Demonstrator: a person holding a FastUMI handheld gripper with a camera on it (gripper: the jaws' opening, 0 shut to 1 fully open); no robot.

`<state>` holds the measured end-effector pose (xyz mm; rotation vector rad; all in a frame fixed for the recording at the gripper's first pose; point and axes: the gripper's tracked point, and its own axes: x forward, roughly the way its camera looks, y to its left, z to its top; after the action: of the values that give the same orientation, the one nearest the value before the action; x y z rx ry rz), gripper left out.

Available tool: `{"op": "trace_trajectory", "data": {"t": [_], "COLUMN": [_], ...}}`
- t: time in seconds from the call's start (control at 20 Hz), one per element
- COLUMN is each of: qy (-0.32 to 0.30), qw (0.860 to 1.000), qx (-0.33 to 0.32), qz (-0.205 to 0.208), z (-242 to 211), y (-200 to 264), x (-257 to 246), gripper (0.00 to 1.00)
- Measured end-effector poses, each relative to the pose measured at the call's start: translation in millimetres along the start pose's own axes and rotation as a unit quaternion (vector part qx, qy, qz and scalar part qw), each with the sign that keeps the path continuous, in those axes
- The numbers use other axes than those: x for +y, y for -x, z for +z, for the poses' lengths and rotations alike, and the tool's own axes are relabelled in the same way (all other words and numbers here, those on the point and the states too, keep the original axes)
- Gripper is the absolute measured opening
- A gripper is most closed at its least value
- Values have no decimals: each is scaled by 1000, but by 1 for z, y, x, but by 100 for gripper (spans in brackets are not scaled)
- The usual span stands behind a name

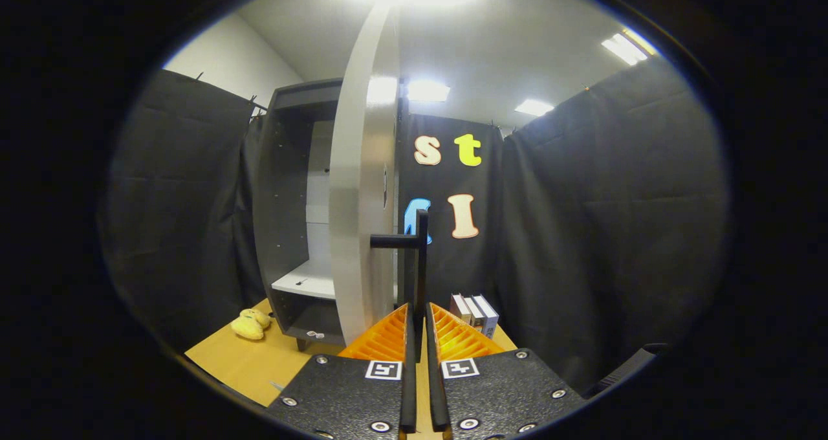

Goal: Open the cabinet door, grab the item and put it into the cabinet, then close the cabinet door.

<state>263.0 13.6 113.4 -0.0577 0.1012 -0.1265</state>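
Note:
The dark grey cabinet (284,187) stands on a wooden table (246,362), with a white shelf (309,279) inside. Its pale door (362,187) is swung out toward me and I see it nearly edge-on. A black bar handle (421,252) runs down the door's face. My gripper (419,307) is shut on the lower end of that handle, which passes between the fingertips. A yellow plush toy (251,324) lies on the table to the left of the cabinet's base, well left of my fingers.
Three pale books (475,312) stand upright just beyond my fingers on the right, against the black cloth wall. The cloth closes in the booth on the left, behind and right. The cabinet stands on short legs.

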Motion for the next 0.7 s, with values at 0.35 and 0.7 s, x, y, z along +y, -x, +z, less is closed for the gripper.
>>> {"op": "trace_trajectory", "data": {"t": [0.35, 0.7], "qy": [10, -15], "qw": [998, 994], "qx": [-61, -103], "qz": [-11, 45], "z": [24, 39], "y": [-3, -4], "x": [-6, 34], "gripper": [9, 36]}}
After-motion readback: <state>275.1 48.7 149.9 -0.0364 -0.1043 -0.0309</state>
